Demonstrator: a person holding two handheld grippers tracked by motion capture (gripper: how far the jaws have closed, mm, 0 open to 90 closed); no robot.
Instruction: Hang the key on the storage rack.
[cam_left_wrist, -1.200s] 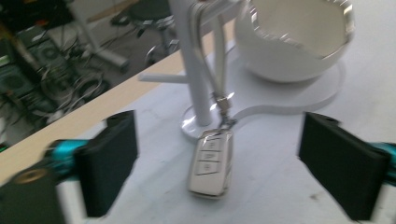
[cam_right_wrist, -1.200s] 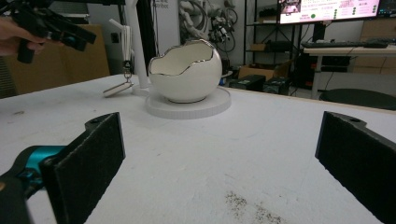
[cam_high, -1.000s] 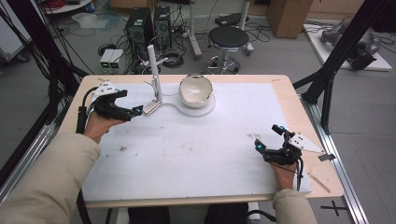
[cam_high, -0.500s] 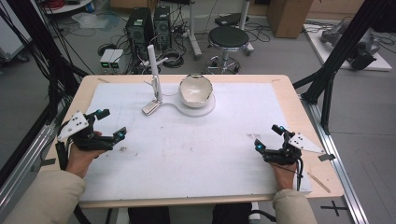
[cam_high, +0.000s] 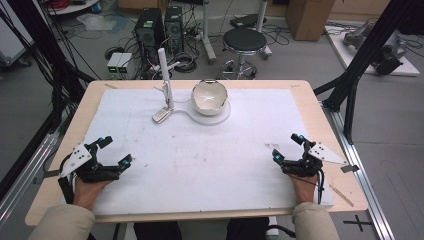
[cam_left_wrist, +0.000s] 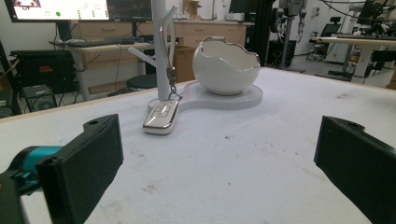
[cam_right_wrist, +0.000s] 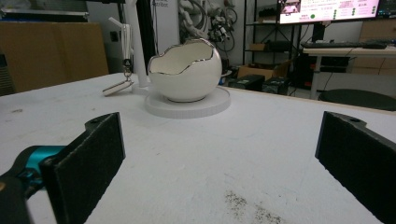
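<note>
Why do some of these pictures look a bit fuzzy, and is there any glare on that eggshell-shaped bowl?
High view: soft overall, the bowl looks smeared, lighting even. Left gripper view: the key fob and bowl are fairly sharp, with bright glints on the bowl's silvery rim; the near black jaws are blurred. Right gripper view: the bowl shows mild sheen, the background screens are washed out.

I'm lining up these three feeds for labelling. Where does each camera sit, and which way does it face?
High view: above the person's side, facing forward and down on the white-covered table; forearms, left gripper, right gripper.
Left gripper view: low on the table, facing the silver key fob; own black fingers.
Right gripper view: low, facing the white eggshell-shaped bowl; own fingers.
All share the bowl.
</note>
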